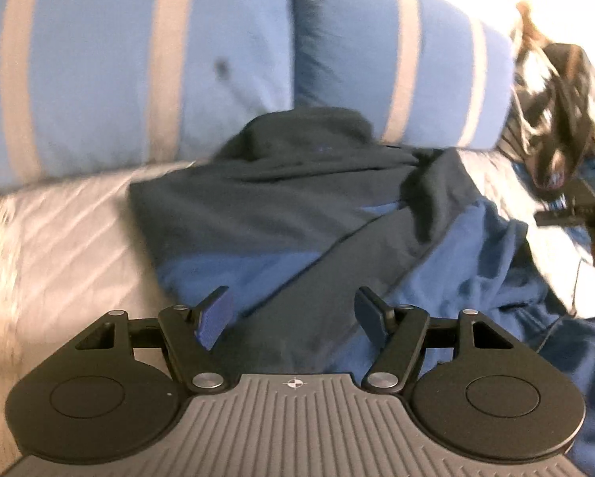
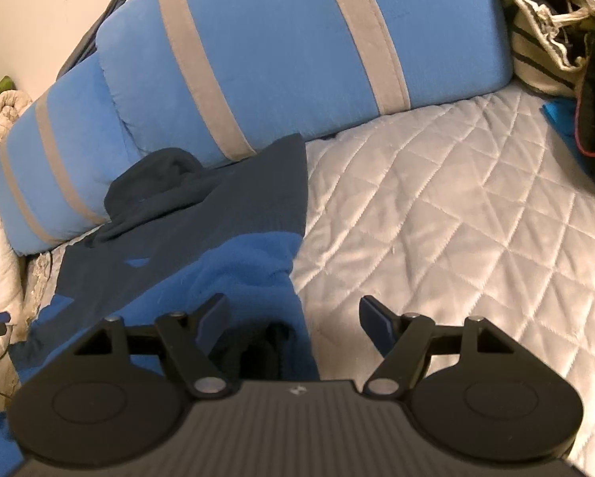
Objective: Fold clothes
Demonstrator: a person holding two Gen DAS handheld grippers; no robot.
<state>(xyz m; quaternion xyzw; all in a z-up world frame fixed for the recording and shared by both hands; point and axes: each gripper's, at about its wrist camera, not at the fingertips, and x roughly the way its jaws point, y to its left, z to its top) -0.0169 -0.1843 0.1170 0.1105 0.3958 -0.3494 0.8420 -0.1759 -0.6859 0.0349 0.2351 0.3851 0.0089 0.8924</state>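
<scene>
Black-framed and tipped with blue pads, the left gripper (image 1: 293,318) hangs with its jaws spread and nothing between them, just above a dark navy sleeve that runs diagonally under it. The right gripper (image 2: 293,324) is likewise released and empty, poised over the near right edge of the same garment — a navy-and-royal-blue fleece sweatshirt (image 1: 297,214) lying on the pale grey quilted bed cover (image 2: 436,214).

Judging by how the cloth lies, the fold is only partly made. One navy sleeve appears drawn across the blue body, and the far right side shows a fairly straight edge in the right wrist view. The near blue part is bunched and rumpled, though, and the collar or hood is heaped against the light blue pillows with grey stripes (image 2: 277,47) at the head of the bed. Smoothing, the remaining side fold and the final fold in half look still to do — neither tool has a hold yet.
</scene>
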